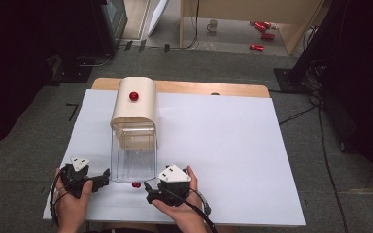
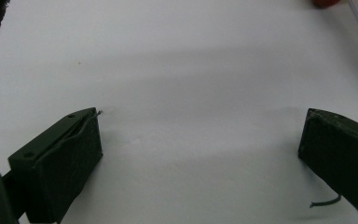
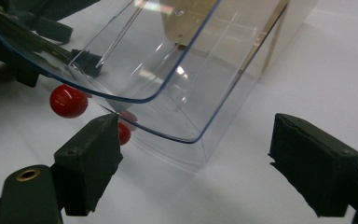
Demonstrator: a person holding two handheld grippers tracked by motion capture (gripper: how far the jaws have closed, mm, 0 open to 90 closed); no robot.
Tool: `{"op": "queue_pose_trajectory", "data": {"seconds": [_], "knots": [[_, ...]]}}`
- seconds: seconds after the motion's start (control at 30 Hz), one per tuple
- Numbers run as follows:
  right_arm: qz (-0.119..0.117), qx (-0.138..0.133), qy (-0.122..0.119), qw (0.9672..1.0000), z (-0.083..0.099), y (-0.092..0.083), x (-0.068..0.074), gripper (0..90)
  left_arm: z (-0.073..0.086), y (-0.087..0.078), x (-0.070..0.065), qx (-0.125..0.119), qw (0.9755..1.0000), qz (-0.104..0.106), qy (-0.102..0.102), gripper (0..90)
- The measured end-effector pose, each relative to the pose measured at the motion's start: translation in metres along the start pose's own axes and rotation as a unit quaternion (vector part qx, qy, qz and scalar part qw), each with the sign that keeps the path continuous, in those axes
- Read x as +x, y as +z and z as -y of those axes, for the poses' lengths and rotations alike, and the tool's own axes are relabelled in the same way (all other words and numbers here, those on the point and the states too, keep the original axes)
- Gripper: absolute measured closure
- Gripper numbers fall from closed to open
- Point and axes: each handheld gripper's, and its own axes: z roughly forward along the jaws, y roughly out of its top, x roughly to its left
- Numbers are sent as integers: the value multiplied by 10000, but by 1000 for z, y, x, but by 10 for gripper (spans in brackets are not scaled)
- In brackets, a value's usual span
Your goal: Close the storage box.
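Note:
A clear plastic box (image 1: 133,160) lies on the white table (image 1: 223,145), its far end under a cream cover (image 1: 136,109) that carries a red knob (image 1: 134,96). A small red ball (image 1: 136,185) rests on the table just in front of the box's near end. My right gripper (image 1: 148,191) is right of the ball and points left at it. In the right gripper view its jaws stand apart, the right gripper (image 3: 196,154) is open, the box's (image 3: 168,70) lower corner hangs just beyond them, and the ball (image 3: 68,101) lies past the left jaw. My left gripper (image 1: 103,178), left of the box, is open over bare table (image 2: 200,140).
The table's wooden far edge (image 1: 199,87) shows behind the white sheet. On the floor beyond stand a mug (image 1: 212,25) and several red cans (image 1: 262,29). Cables (image 1: 320,126) run along the floor at the right. Dark equipment stands at the far left.

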Motion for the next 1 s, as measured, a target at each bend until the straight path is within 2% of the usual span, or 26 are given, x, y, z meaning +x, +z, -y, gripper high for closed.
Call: {"op": "queue_pose_trajectory", "data": {"seconds": [0.03,0.23,0.33,1.0], "knots": [[0,0,0,10000,0,0,0,180,0,0,0,0,10000,0,0,0],[-169,-58,-150,9997,0,1,7,323,0,0,0,0,10000,0,0,0],[-225,-96,-189,9995,0,1,10,352,0,0,0,0,10000,0,2,0],[-173,-253,-213,9993,-2,-4,15,360,0,0,0,0,10000,1,-1,0]]}}
